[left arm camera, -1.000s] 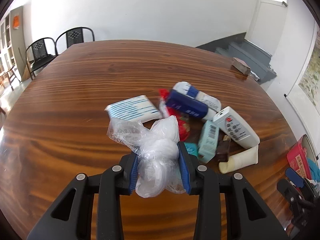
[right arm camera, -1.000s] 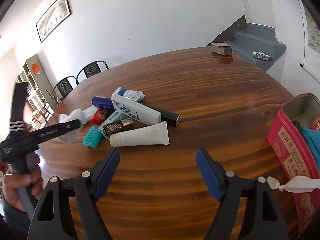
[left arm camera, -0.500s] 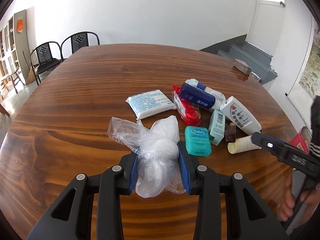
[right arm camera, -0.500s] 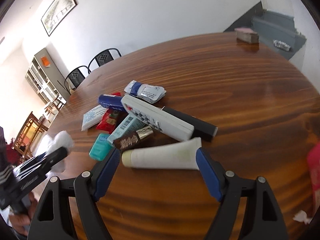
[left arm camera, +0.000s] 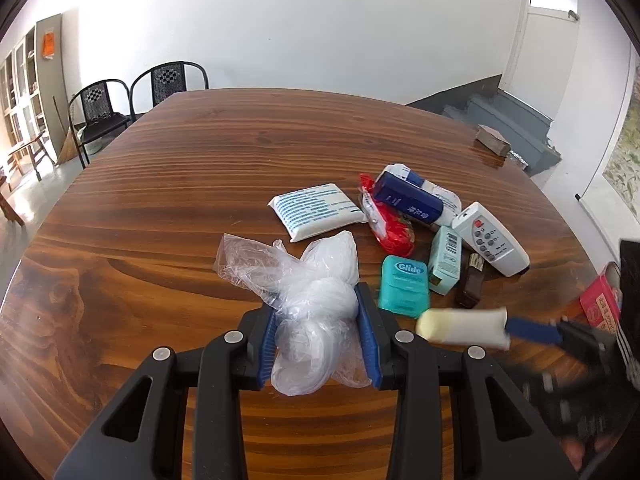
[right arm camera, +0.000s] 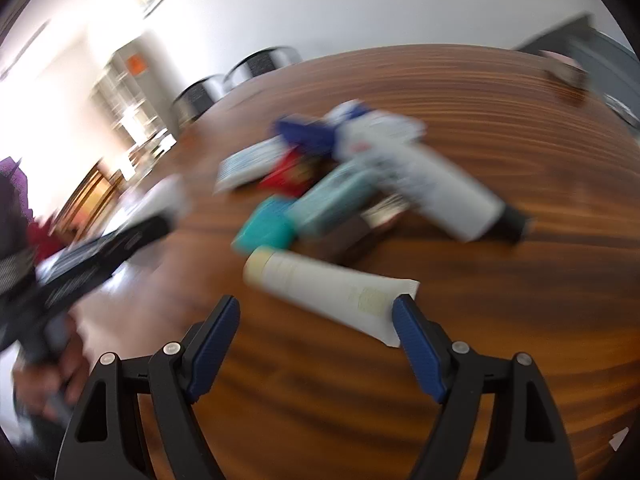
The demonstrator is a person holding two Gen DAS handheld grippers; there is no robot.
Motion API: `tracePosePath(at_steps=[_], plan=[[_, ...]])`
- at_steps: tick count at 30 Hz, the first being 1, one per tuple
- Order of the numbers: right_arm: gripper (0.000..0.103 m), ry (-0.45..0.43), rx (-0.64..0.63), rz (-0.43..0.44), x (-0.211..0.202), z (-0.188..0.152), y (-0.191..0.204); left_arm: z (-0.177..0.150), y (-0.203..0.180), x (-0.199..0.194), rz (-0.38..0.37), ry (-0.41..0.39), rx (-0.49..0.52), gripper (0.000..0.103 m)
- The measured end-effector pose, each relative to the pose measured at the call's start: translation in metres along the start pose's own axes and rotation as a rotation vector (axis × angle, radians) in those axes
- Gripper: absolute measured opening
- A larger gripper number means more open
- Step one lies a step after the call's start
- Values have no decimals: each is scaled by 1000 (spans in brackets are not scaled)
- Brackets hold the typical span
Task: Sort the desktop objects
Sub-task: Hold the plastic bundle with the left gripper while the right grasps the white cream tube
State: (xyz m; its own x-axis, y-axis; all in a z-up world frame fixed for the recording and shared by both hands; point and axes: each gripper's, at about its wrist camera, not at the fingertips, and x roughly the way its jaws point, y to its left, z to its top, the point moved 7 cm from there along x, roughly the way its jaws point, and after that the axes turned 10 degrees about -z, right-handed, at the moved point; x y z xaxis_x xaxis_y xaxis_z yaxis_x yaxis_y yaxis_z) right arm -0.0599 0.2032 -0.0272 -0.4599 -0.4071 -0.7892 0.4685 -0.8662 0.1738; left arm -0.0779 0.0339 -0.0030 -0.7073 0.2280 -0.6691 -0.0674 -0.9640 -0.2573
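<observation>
The left gripper clamps a crumpled clear plastic bag between its blue pads, the bag bulging out past the fingertips above the brown wooden table. The right gripper stands wide with nothing pinched; the cream-white squeeze tube lies on the table (blurred), its flat end touching the right fingertip, its cap just beside the teal floss box.
</observation>
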Motion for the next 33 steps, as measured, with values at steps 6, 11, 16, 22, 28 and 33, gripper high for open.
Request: tracePosePath(at_steps=[6,11,16,22,28,33], plan=[[82,-93,-65,-55,-10,3,14,1,4,-1,1,-4,-10,38],[81,-102,-81,-71,2,18,9,0,-2,-2,-9,0,3,38],[82,-108,-156,-94,16,31,19,1,-1,-5,-13,-4,0,38],[81,-40,-166,-28,18,20,27,4,4,-10,-15,-18,-18,38],[82,17,-198,53,5,-2,45,5,3,-14,-18,-28,-19,38],[82,-52,-181,23,-3,5,44,4,1,-10,-16,-19,-12,38]])
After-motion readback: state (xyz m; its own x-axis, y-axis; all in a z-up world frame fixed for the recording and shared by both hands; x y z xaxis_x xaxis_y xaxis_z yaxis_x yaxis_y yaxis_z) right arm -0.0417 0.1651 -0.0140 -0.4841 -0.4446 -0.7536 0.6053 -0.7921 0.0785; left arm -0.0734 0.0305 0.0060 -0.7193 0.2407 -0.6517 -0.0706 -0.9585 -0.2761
